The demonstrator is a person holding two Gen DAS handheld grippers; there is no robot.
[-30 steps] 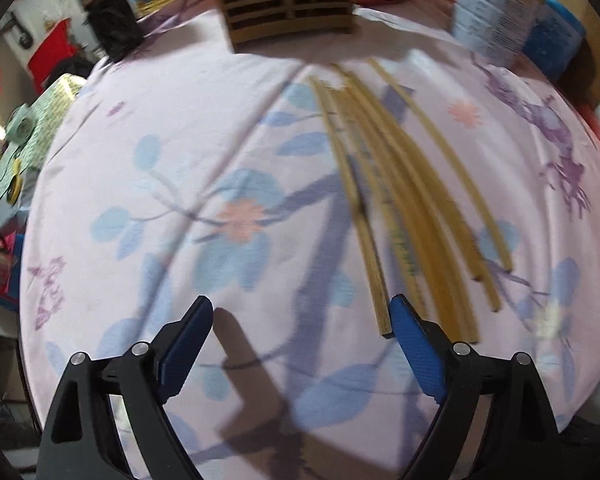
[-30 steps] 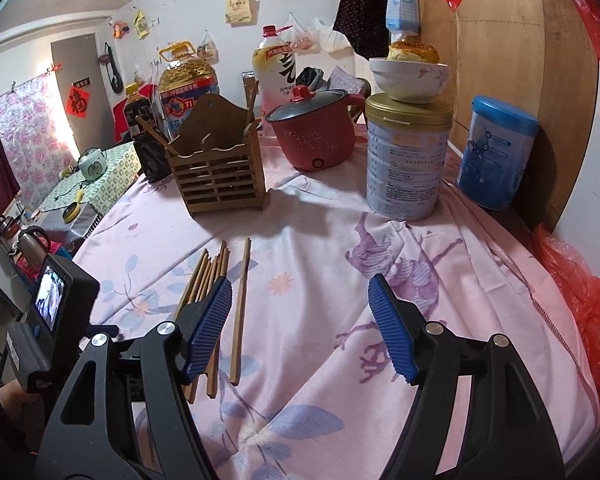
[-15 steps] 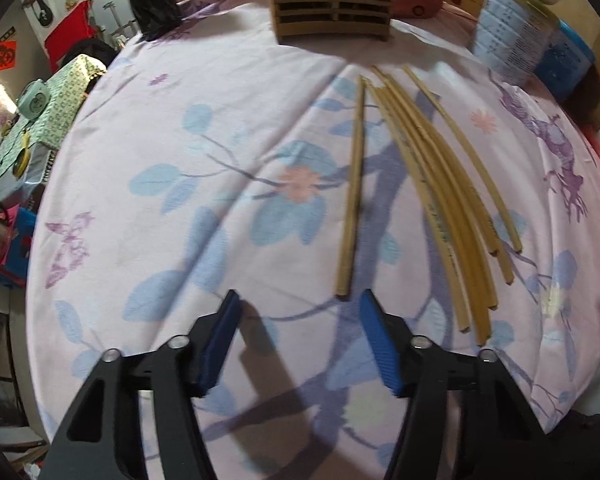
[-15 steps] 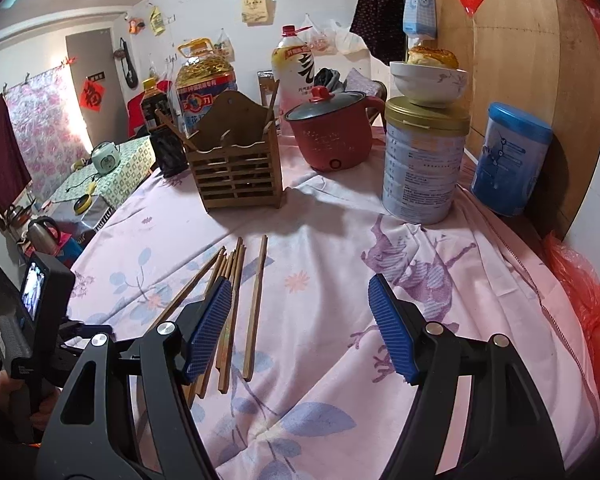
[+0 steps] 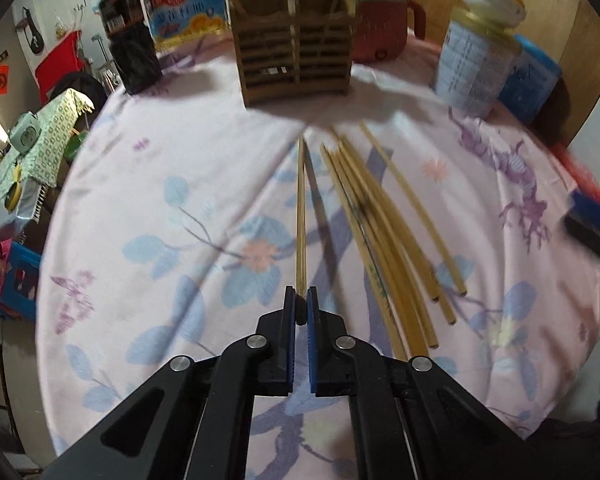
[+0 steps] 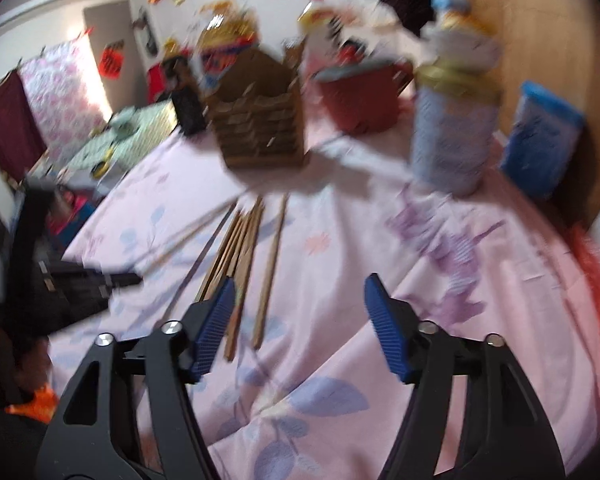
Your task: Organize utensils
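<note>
Left wrist view: 1 chopstick point(image 5: 301, 216) clamped at near end by left gripper point(image 5: 301, 304), aimed toward wooden holder point(image 5: 296, 60) for insertion; right gripper point(image 6: 298, 320) closing, nothing held.

No text can be read for sure. The label of the oil jug point(image 5: 182, 0) at the far edge of the tabletop point(image 5: 148, 184) has large characters, but blurred. The tin point(image 5: 474, 76) has fine print, too small.

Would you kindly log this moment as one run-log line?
left gripper: shut on one chopstick | right gripper: closing, nothing between its jaws | loose chopsticks: on tablecloth | holder: behind them
</note>
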